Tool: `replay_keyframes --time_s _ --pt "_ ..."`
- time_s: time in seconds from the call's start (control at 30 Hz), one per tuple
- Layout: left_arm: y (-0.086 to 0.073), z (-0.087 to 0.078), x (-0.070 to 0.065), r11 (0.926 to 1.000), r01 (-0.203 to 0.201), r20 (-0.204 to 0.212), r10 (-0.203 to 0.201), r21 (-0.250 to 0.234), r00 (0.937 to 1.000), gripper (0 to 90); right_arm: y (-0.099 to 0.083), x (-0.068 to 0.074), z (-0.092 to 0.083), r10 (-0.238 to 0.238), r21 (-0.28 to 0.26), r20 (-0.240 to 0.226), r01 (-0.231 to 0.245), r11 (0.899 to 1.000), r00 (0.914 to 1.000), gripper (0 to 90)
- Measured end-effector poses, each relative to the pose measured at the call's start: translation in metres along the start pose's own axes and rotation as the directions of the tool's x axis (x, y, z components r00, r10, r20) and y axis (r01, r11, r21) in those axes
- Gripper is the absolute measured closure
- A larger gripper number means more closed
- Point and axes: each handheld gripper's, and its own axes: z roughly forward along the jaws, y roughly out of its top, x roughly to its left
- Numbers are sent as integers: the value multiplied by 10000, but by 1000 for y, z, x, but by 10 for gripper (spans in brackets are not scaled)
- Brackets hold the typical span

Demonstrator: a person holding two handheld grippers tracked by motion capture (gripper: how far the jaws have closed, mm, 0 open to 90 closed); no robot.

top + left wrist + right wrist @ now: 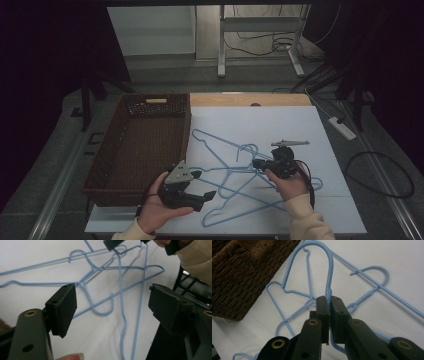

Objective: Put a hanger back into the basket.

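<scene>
A tangle of light-blue wire hangers (235,170) lies on the pale mat (280,120), just right of a brown wicker basket (183,130). My right gripper (256,164) is shut on the neck of one hanger, right below its hook (329,262), which stands up past the closed jaws (329,300). My left gripper (205,184) hovers open at the near left of the pile. Its jaws stand wide apart (112,300), with the hanger wires (121,290) on the mat beyond them and nothing between them. The basket's (242,272) inside looks bare.
A wooden strip (250,99) edges the table's far side. A white power strip (342,127) and cables lie on the floor to the right. Table legs (220,45) stand behind. The person's cream sleeve (197,257) is near the left gripper.
</scene>
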Motion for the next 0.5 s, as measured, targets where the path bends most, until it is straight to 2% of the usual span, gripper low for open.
replay_keyframes --time_s 0.27,0.5 --pt "3 29 -13 9975 -224 517 189 677 9985 266 -1 1 -3 -13 -100 -59 12 9999 10000 865" --pt "6 61 -25 9901 -543 846 435 1291 9955 279 -2 2 -6 -77 -181 -135 75 9998 9999 864"
